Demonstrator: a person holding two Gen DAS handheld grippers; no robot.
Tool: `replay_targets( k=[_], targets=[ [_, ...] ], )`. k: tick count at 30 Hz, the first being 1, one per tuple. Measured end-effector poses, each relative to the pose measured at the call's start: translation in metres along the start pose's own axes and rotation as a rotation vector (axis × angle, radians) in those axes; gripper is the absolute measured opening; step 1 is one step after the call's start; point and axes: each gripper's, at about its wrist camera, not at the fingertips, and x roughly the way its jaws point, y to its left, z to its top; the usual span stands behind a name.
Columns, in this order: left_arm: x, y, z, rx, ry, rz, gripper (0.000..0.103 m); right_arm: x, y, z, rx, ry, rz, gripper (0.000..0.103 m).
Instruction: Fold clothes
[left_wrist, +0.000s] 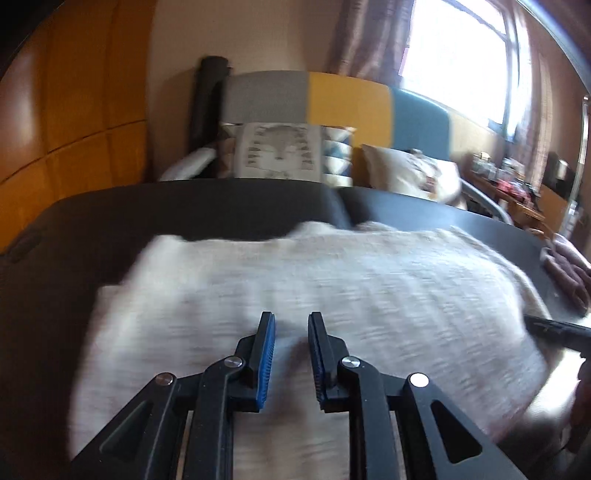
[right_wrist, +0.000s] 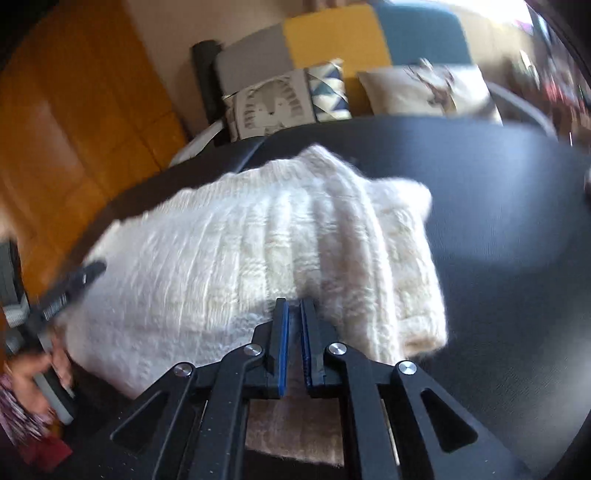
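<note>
Bright window (left_wrist: 458, 55), curtains (left_wrist: 365, 37), orange wall panels (left_wrist: 74, 110), colour-block sofa (left_wrist: 347, 99).

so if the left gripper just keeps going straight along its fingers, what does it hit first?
Most likely the white knit sweater. The left gripper points down over it with its pads apart and nothing between them. The frame is blurred, so depth is unclear, but no other object shows in that line.

Motion blur smears the white sweater (left_wrist: 295, 295) (knit texture lost); clutter on the far shelf (left_wrist: 517, 177), possibly bottles, is unreadable.
</note>
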Motion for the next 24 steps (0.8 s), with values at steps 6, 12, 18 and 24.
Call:
replay_targets(
  k=[6,12,18,24],
  targets=[
    [0.004,0.084,-0.028,-0.086,0.058,0.129,0.02,0.001,0.012,-0.002,-0.058,-0.005,-0.056,0.005],
    [-0.015,0.089,-0.025,-0.063,0.047,0.103,0.021,-0.001,0.015,0.012,0.015,0.006,-0.023,0.007],
    [-0.002,0.087,-0.021,-0.111,0.07,0.093,0.021,0.009,0.059,0.016,-0.154,0.007,0.001,0.009],
    [0.006,0.093,-0.026,-0.06,0.093,0.101,0.025,0.014,0.02,0.016,-0.003,0.026,-0.036,0.009]
  ],
)
